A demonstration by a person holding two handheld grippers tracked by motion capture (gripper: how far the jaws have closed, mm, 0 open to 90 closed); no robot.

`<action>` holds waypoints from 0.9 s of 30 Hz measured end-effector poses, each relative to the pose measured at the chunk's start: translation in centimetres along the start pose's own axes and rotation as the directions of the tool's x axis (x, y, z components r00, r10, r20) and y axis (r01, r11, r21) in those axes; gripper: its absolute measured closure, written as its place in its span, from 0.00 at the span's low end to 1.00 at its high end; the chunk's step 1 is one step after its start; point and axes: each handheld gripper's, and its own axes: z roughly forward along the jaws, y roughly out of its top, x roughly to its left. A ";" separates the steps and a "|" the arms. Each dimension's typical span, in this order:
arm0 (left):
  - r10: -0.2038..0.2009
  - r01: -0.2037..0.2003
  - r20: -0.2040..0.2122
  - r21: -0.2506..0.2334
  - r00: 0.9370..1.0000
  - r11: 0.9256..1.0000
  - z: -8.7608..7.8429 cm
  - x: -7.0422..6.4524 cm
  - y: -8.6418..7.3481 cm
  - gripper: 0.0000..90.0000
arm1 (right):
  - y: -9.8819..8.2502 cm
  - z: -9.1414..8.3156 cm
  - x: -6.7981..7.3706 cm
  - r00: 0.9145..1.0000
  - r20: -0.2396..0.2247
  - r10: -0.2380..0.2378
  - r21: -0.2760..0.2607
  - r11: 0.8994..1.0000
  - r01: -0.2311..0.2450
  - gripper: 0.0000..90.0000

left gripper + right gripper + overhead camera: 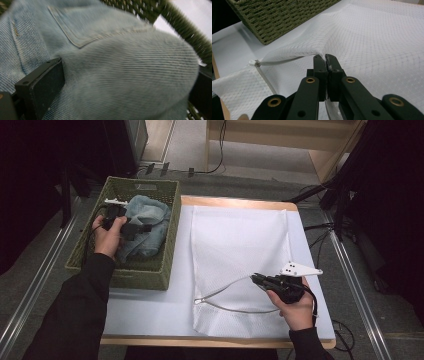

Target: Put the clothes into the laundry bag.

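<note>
A pair of light blue jeans (145,227) lies bundled in the green woven basket (170,250) at the left. My left gripper (131,227) is down in the basket on the jeans. In the left gripper view its jaws stand wide, open, with a rounded fold of denim (120,75) between the left gripper (128,70) fingers. A white mesh laundry bag (240,240) lies flat on the table. My right gripper (256,279) is shut on the bag's upper layer at its mouth, and in the right gripper view (325,57) it holds that mesh (374,45) lifted a little.
The white-covered table (150,305) has a wooden edge. The basket (287,17) stands close to the bag's left side. The bag's corded rim (265,75) curves toward the table's front. Cables and stand legs lie on the floor beyond the table.
</note>
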 end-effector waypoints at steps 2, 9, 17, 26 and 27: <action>-0.006 0.004 0.029 0.058 1.000 0.998 0.6 0.1 -0.2 0.00 | -0.1 0.1 -0.1 1.000 -0.002 0.003 0.002 1.000 -0.003 0.99; 0.046 -0.041 -0.028 0.157 0.999 0.987 2.4 -0.3 -0.7 0.00 | -0.3 0.3 -0.2 1.000 -0.001 0.007 0.010 1.000 -0.007 0.99; 0.113 -0.088 -0.126 0.184 0.986 0.979 3.3 -1.1 -1.4 0.00 | -0.5 0.3 -0.3 1.000 0.000 0.016 0.014 1.000 -0.016 0.99; 0.177 -0.132 -0.209 0.212 0.962 0.968 4.1 -2.3 -1.6 0.00 | -0.9 0.3 -0.9 1.000 0.001 0.027 0.023 0.999 -0.027 0.99; 0.172 -0.125 -0.212 0.217 0.962 0.968 4.1 -2.3 -1.7 0.00 | -0.9 0.3 -0.9 0.999 0.000 0.034 0.026 0.999 -0.034 0.99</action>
